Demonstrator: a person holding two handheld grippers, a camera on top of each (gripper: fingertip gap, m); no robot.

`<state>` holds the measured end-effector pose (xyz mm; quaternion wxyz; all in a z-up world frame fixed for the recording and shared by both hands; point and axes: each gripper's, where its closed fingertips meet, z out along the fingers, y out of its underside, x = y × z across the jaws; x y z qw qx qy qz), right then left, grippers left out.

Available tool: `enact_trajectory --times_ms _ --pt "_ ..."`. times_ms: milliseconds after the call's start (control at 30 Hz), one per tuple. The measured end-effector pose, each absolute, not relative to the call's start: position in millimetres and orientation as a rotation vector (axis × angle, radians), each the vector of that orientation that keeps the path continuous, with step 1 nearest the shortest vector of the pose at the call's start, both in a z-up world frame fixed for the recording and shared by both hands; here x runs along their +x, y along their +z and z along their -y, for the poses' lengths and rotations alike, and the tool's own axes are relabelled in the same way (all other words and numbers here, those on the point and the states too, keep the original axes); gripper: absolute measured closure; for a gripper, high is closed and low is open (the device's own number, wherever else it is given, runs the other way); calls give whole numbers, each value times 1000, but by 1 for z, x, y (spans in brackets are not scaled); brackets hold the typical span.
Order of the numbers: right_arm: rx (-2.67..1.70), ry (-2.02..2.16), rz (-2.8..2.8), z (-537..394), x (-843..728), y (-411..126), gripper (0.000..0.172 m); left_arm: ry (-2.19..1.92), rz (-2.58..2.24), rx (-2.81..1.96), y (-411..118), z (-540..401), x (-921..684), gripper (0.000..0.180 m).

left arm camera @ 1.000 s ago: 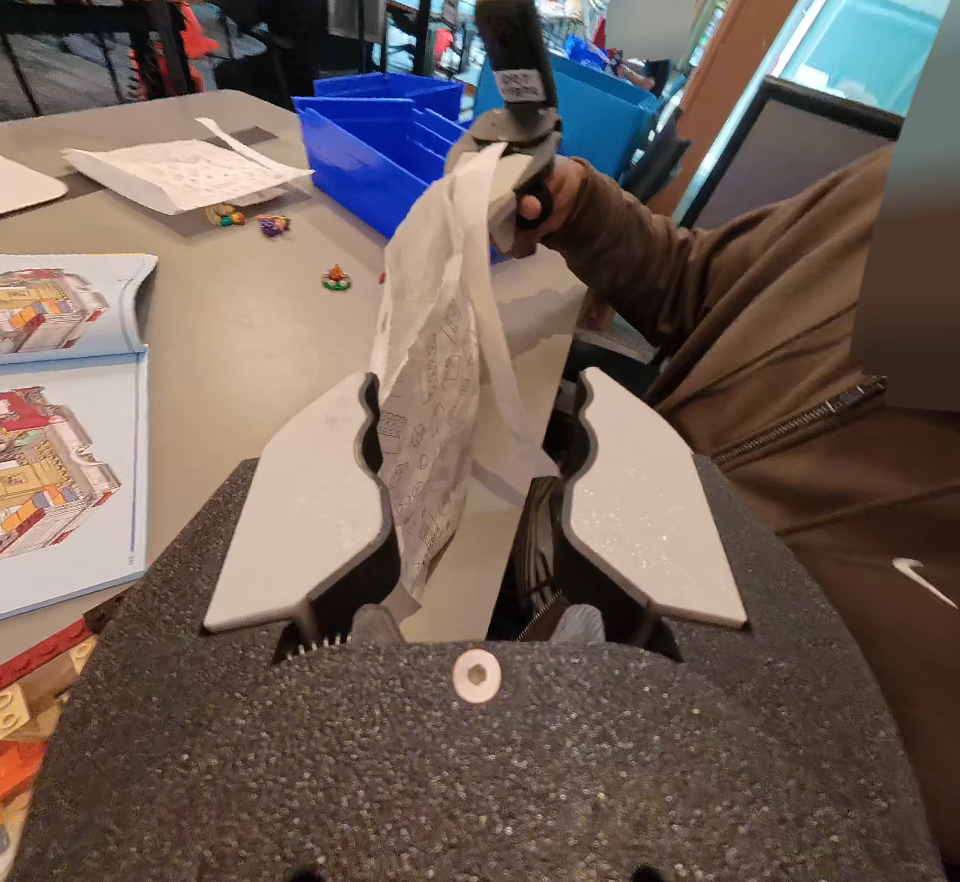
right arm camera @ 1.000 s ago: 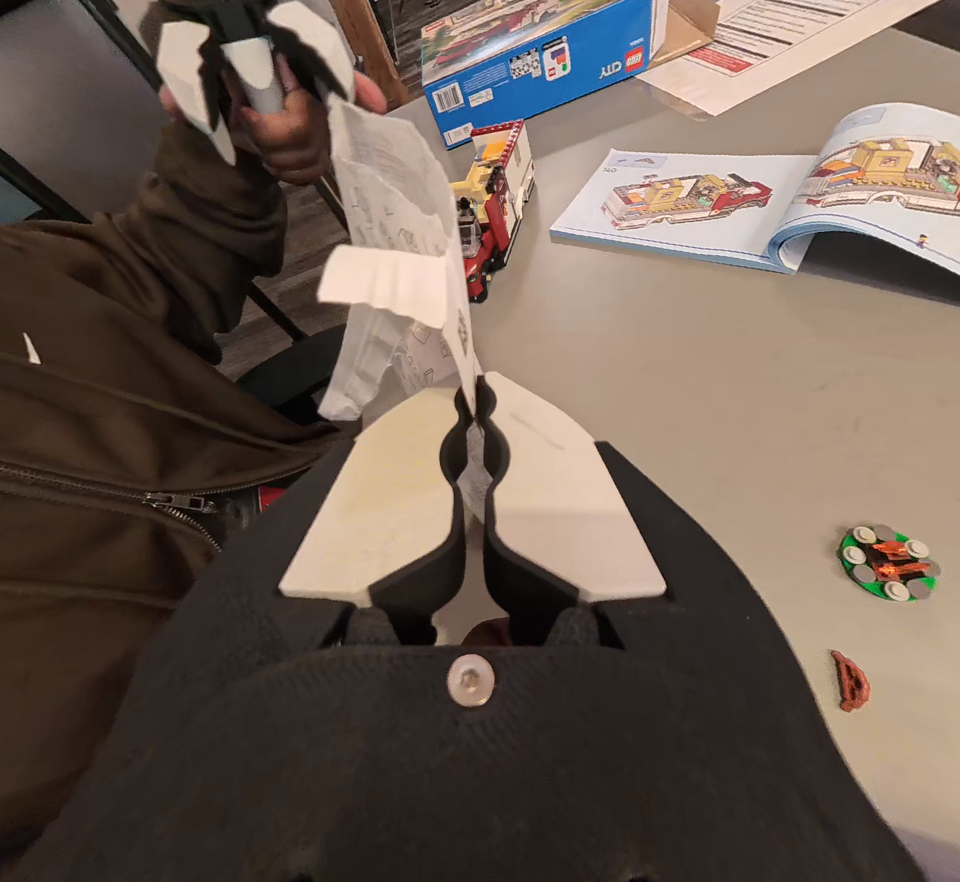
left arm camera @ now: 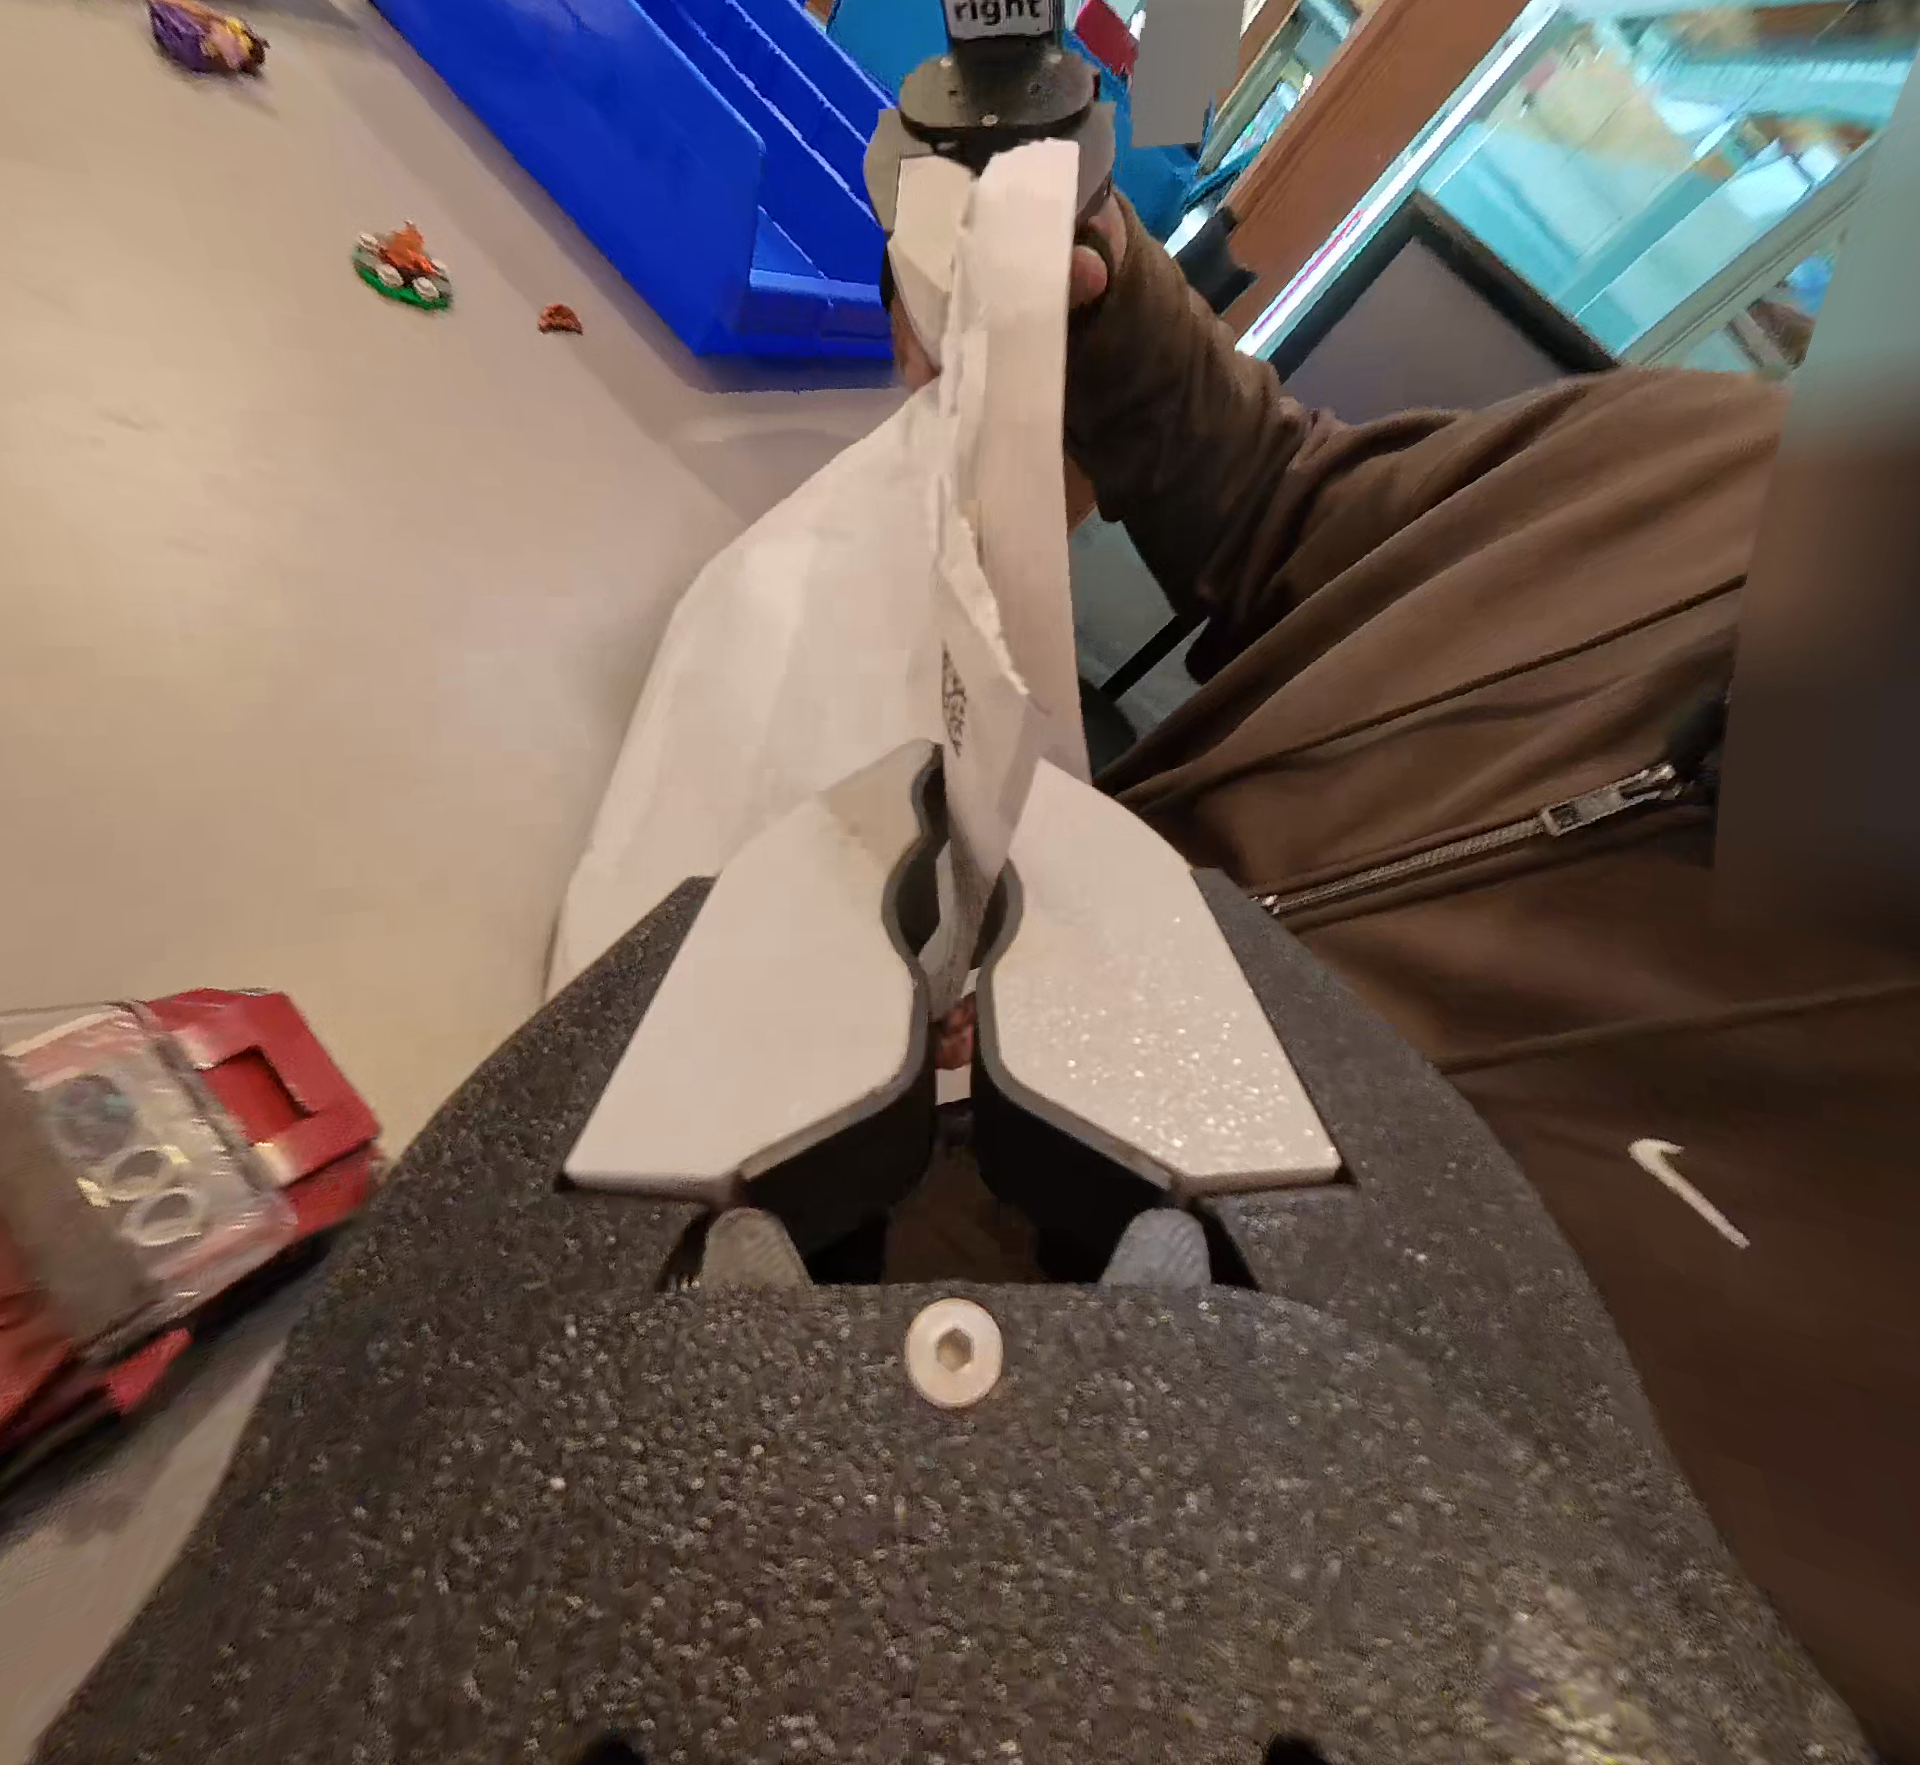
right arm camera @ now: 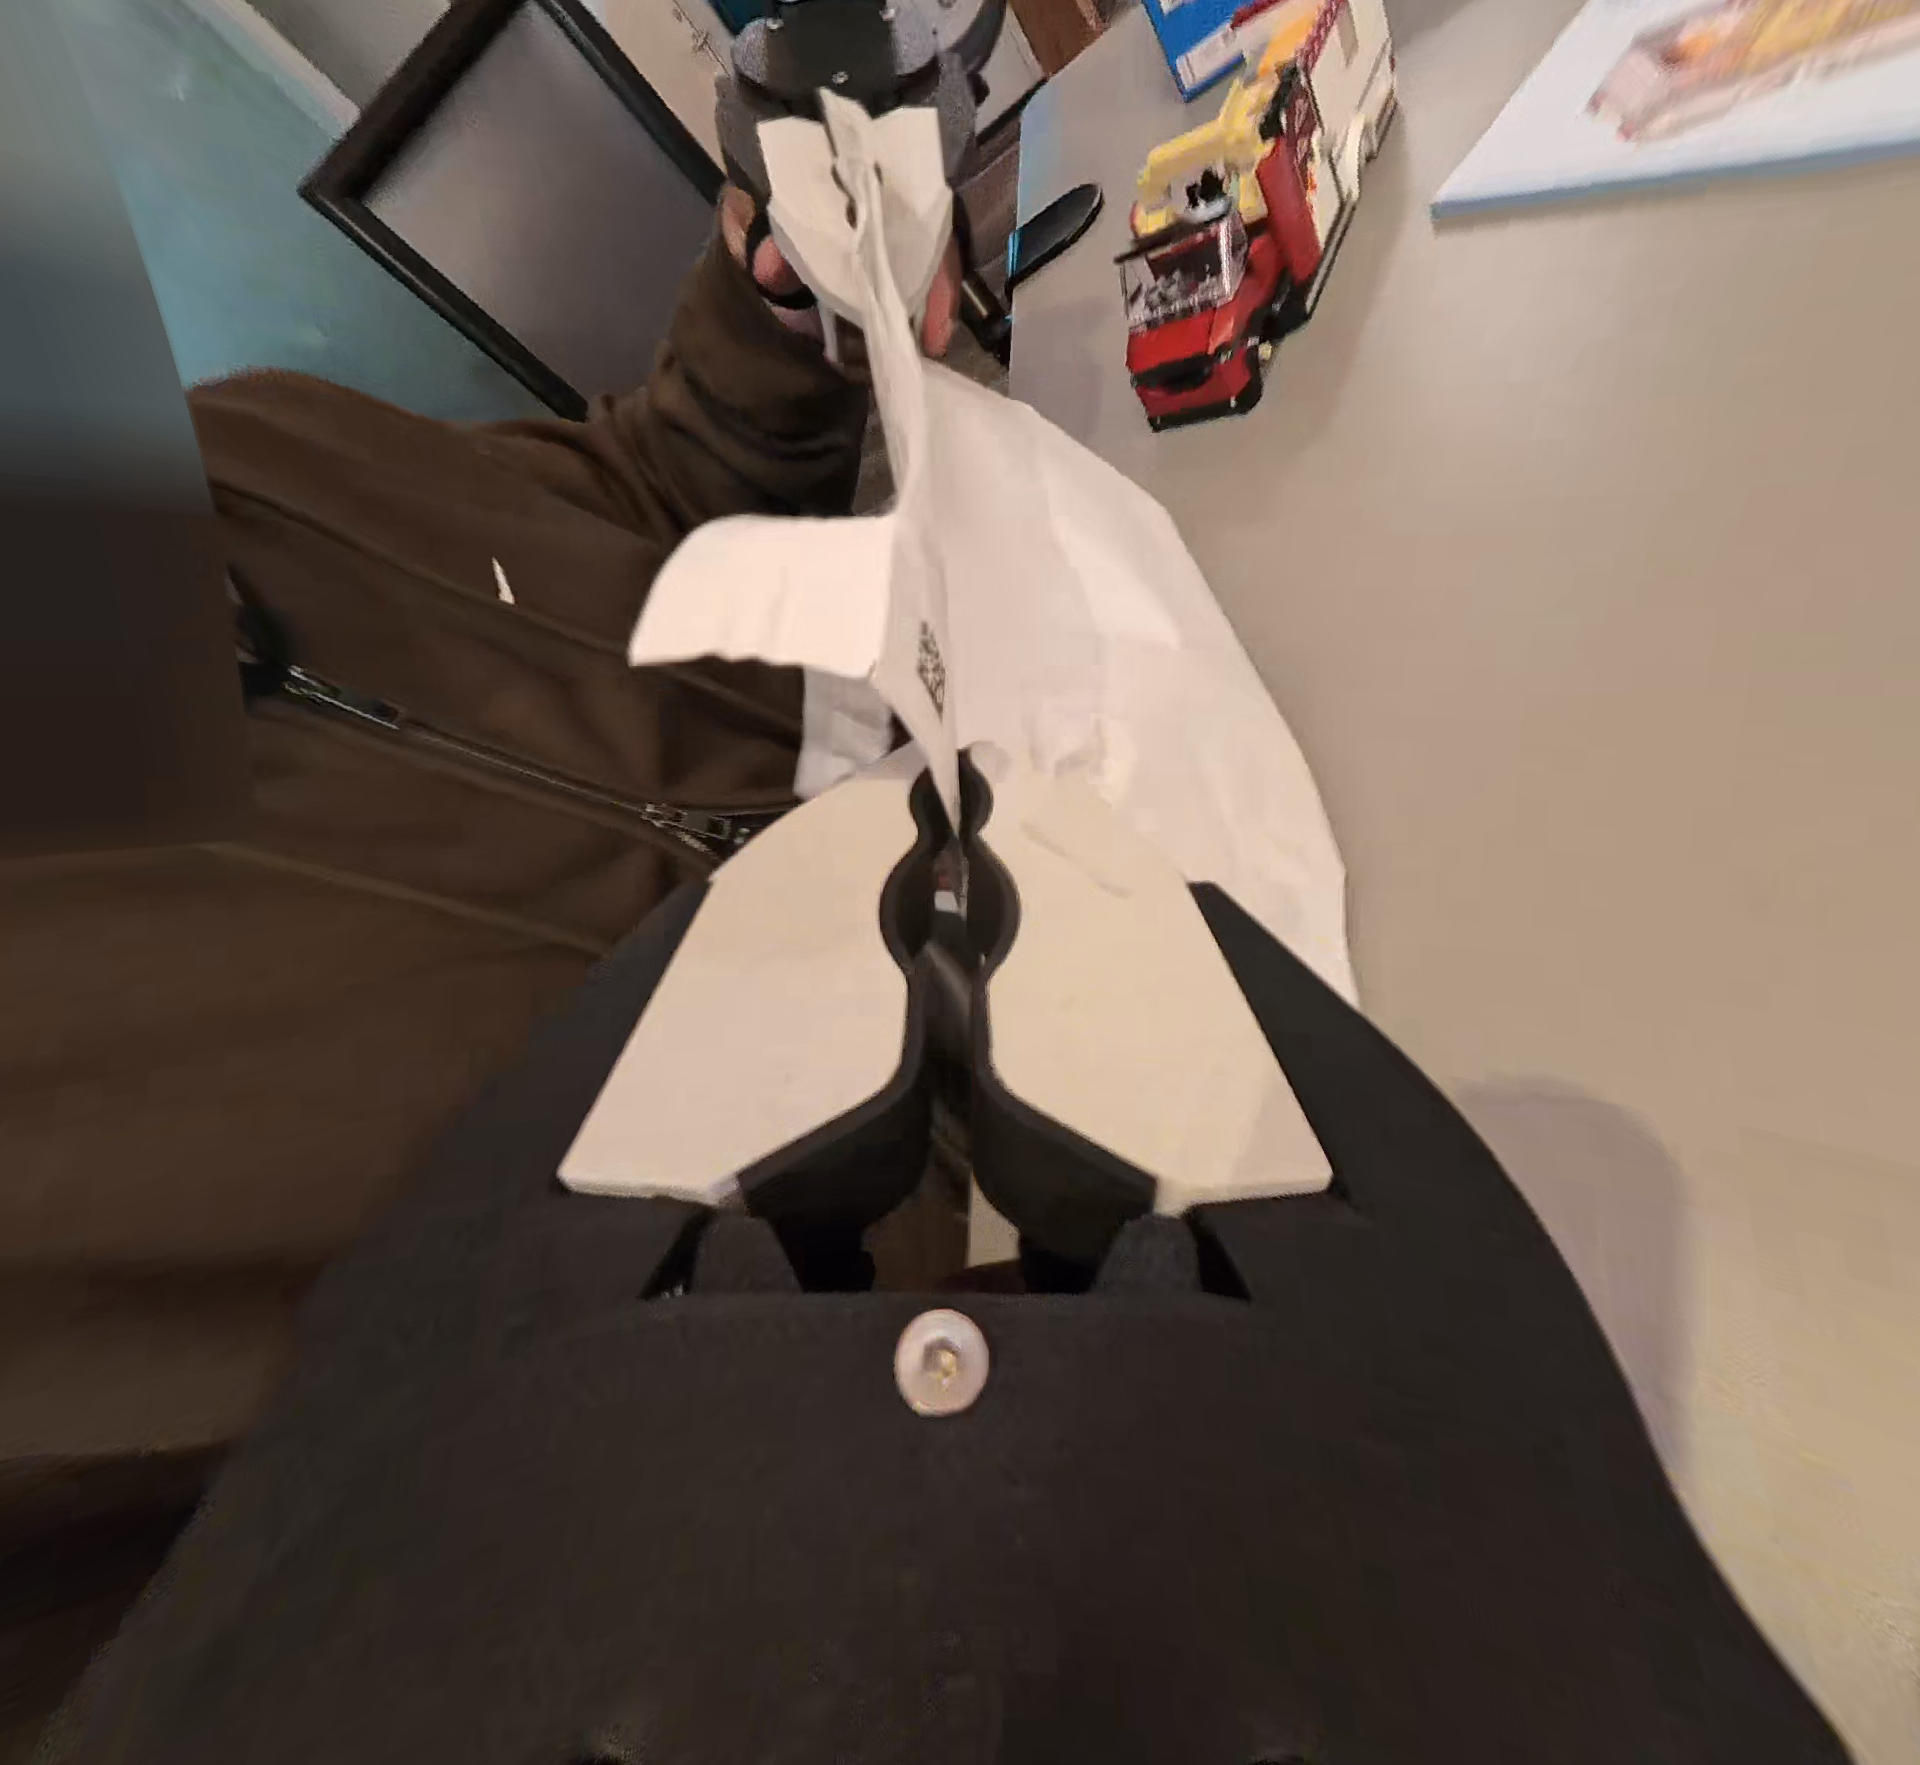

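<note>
Plainly, both jaws are clamped on one white paper bag (left arm camera: 831, 635), left gripper (left arm camera: 961, 842) and right gripper (right arm camera: 961, 811) pinching opposite edges above the worktop (right arm camera: 1558, 676); thin, limp and tearable, it looks best held by its edges.

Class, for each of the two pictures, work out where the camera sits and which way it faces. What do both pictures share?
Left wrist view: sits on the left tongs, looking forward over the white paper bag at the right tongs, a brown sleeve and blue bins.
Right wrist view: sits on the right tongs, facing the left tongs, with the toy truck to the right.
Shared: the bag clamped at both ends, both tongs, the grey table.
</note>
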<state>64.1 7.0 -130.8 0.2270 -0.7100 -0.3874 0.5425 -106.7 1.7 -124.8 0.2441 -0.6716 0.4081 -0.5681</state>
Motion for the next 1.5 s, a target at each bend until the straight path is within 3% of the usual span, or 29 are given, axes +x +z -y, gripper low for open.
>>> enact_trajectory --times_ms 133,233,500,767,867,933,1067,1200,1367,1500 --pt "-2058 1282 996 -22 77 -139 150 -1688 -923 -1906 -127 -1 -104 180" --pt "-2009 876 1014 -39 97 -137 149 -1722 -816 -1940 -129 -5 -105 180" --pt "-1457 -180 1354 -37 104 -112 134 -1779 -704 -1973 -134 -8 -104 180" --pt "-1122 -497 1691 -41 47 -128 102 -1818 -642 -2016 -140 -3 -100 180" --pt "-1041 -664 1841 -50 40 -146 99 -1823 -644 -2040 -144 -1 -99 180" --pt "-1016 -748 1894 -58 39 -152 110 -1816 -659 -2066 -150 2 -97 180" --pt "-1054 -716 2009 -61 40 -163 152 -1743 -716 -2098 -159 2 -99 180" --pt "-1137 -612 2066 -62 41 -164 159 -1383 -860 -2102 -158 -14 -116 156" --pt "-1247 -550 2112 -68 44 -165 162 -712 -1087 -1924 -124 -33 -137 109" --pt "-1278 -534 2126 -73 43 -163 162 -575 -1248 -1772 -88 -21 -124 95"
